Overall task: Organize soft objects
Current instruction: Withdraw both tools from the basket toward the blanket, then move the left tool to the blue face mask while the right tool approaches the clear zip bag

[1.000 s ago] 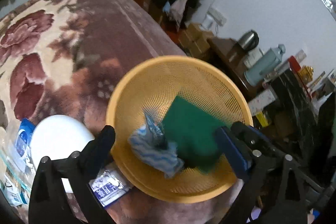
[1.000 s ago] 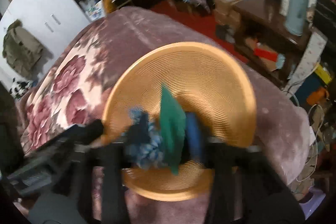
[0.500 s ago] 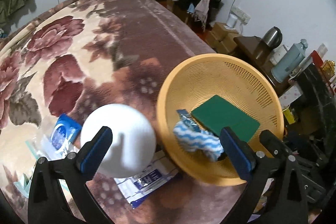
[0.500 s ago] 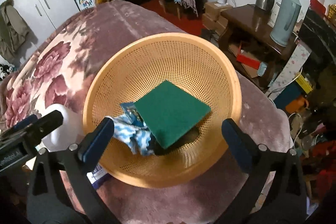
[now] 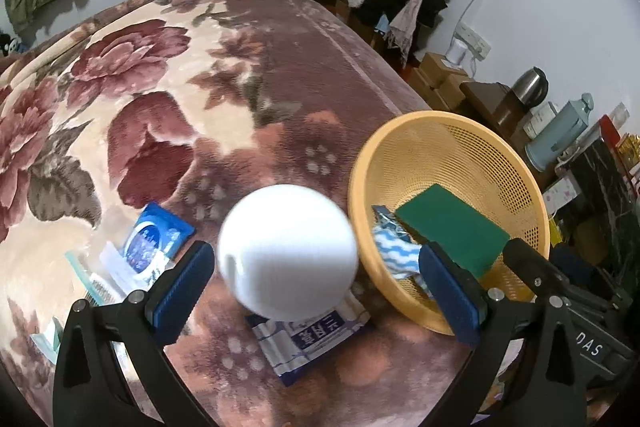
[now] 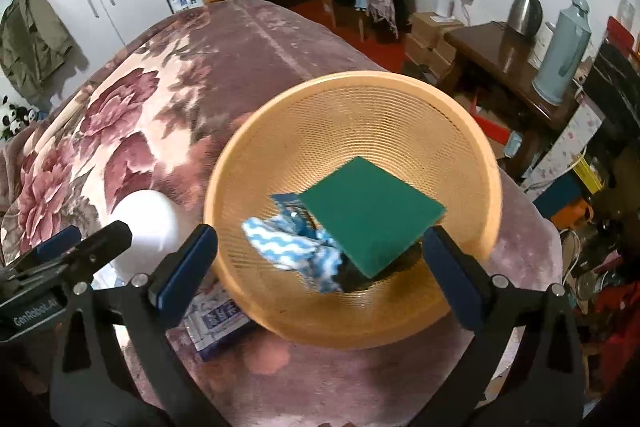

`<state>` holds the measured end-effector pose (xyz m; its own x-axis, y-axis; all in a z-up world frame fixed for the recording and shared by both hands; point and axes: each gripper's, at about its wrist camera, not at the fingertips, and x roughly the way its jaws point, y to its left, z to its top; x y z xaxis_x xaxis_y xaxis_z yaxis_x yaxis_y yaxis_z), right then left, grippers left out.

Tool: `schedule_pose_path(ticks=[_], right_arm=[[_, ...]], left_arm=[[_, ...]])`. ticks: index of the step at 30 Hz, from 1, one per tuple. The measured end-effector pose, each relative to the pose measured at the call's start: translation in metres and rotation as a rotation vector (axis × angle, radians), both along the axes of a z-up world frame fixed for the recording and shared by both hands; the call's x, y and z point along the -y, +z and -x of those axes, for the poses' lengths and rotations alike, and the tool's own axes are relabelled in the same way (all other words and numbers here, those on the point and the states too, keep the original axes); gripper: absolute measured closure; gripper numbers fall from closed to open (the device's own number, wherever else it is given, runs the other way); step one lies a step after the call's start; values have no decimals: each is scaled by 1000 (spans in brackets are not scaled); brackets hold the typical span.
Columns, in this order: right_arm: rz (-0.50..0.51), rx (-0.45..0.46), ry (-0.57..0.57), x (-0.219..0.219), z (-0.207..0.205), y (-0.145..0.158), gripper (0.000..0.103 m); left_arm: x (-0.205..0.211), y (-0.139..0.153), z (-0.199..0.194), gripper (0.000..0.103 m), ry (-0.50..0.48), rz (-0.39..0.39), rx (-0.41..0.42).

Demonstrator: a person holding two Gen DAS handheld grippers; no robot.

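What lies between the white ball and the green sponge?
The basket's near rim and a blue-white cloth, seen in the left wrist view, between ball and sponge.

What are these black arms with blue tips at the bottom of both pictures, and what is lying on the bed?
They are two hand-held claws, one in each hand of a person; each carries its own camera looking forward along its fingers. One picture is from the left claw, the other from the right claw. Both are open and hold nothing. On the flowered blanket stands a yellow basket containing a green sponge and a blue-white cloth. Beside it are a white ball and several packets.
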<state>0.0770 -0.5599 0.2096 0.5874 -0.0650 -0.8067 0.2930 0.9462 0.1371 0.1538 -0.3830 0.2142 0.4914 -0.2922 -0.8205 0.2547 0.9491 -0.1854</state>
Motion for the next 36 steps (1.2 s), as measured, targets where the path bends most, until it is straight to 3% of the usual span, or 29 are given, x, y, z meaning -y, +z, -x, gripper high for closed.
schedule_pose_path(ticks=[18, 36], right_arm=[[52, 8, 119, -78, -20, 15, 0], [90, -12, 324, -186, -51, 7, 0]], left_arm=[[-83, 1, -6, 1, 115, 78, -18], [-210, -21, -6, 1, 311, 129, -60]])
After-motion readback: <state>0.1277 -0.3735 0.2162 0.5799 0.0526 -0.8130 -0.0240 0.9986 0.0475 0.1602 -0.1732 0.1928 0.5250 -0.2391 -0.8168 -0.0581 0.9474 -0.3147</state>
